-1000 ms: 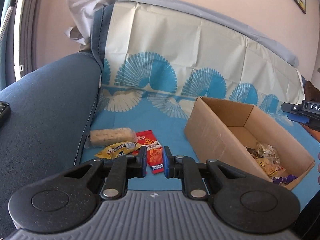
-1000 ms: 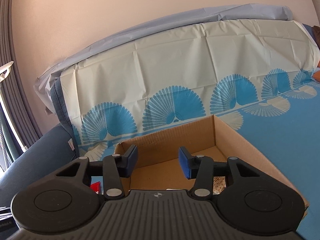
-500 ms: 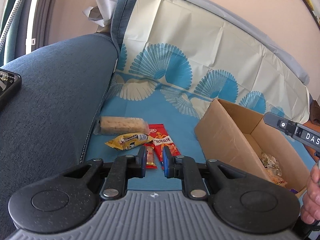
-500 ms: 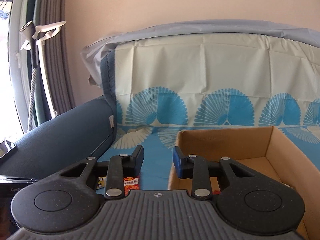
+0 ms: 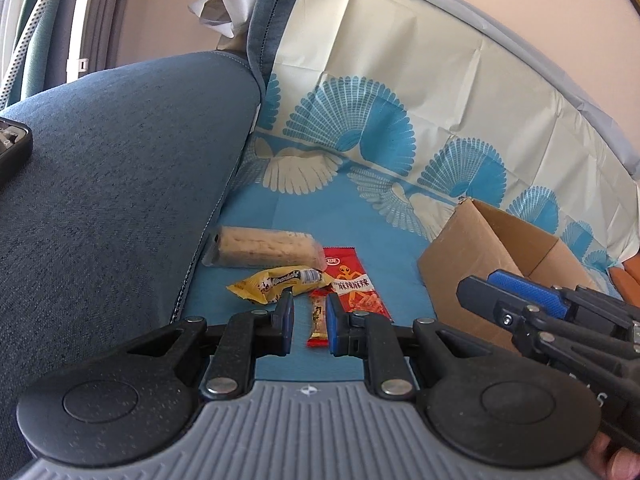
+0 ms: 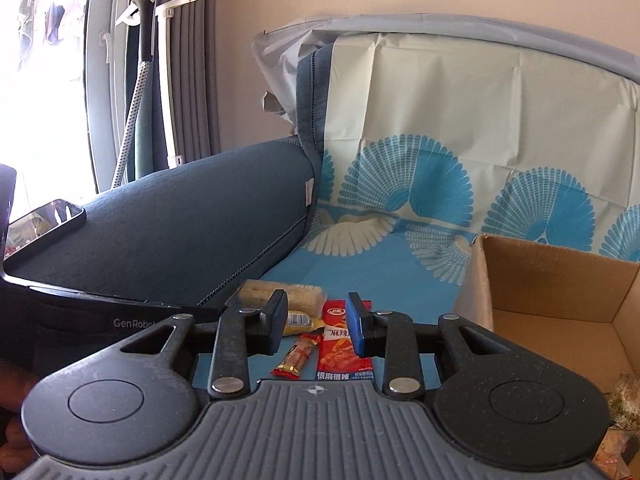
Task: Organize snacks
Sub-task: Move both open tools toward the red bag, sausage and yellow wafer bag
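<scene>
Four snack packets (image 5: 296, 270) (red, yellow, clear), beside cardboard box (image 5: 476, 248)

Snacks are wedged in a narrow strip of blue cover (image 5: 320, 216), with the sofa armrest (image 5: 120, 184) walling off the left and the cardboard box (image 5: 472, 256) on the right. The right gripper (image 5: 496, 292) crowds in beside the box, so open room is really only above and behind the wafer pack (image 5: 264, 246).
</scene>
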`<state>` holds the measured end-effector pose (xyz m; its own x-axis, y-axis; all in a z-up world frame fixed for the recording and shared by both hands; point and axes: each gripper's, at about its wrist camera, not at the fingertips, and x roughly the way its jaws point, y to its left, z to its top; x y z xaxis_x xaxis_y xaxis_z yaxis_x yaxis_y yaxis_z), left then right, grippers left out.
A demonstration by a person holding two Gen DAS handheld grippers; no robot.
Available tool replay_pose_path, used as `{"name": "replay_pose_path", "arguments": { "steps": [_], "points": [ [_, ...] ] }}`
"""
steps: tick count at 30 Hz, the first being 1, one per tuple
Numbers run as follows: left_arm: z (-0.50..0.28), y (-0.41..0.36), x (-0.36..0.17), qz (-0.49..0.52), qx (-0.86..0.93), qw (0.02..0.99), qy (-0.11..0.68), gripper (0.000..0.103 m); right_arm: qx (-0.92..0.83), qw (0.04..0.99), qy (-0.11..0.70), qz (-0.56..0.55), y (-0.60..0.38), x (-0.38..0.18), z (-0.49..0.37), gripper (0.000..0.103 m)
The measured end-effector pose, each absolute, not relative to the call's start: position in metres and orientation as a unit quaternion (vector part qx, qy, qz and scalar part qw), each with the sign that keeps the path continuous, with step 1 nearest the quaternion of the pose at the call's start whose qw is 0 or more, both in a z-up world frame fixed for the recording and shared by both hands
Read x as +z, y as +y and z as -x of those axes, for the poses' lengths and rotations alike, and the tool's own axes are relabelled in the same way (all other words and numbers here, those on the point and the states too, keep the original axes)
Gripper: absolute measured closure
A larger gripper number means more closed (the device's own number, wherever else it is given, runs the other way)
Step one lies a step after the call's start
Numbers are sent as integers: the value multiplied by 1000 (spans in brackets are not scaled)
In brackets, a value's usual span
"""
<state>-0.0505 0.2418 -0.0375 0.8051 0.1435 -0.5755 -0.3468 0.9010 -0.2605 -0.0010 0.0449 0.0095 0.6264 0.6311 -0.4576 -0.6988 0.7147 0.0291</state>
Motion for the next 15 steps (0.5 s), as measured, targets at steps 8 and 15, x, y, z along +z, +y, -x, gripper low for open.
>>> {"name": "replay_pose_path", "arguments": {
  "steps": [8, 15],
  "points": [
    [44, 258, -44, 202, 158, 928, 269, 84, 346, 900, 257, 70, 61, -7, -14, 70],
    [35, 259, -50, 198, 164, 931, 260, 82, 346, 895, 271, 74, 77, -23, -22, 70]
  ]
}}
